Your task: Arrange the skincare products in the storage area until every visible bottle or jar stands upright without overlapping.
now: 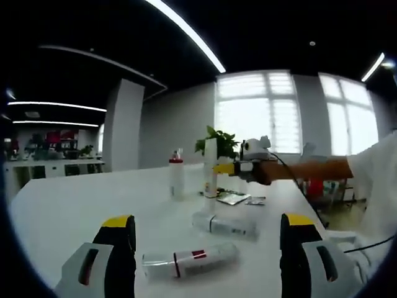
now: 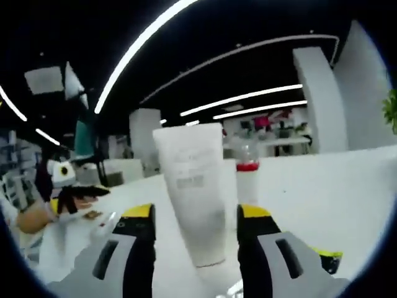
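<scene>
An upright white tube (image 2: 193,198) is clamped by the right hand-held gripper (image 2: 195,220); the left hand-held gripper (image 1: 208,226) is spread wide, two bottles lying at 12 o'clock.

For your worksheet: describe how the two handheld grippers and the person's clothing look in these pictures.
Both the left gripper and the right gripper have grey bodies with dark slots and black jaws capped in yellow. A black cable trails from the right gripper along the arm. The person wears a white short sleeve.
</scene>
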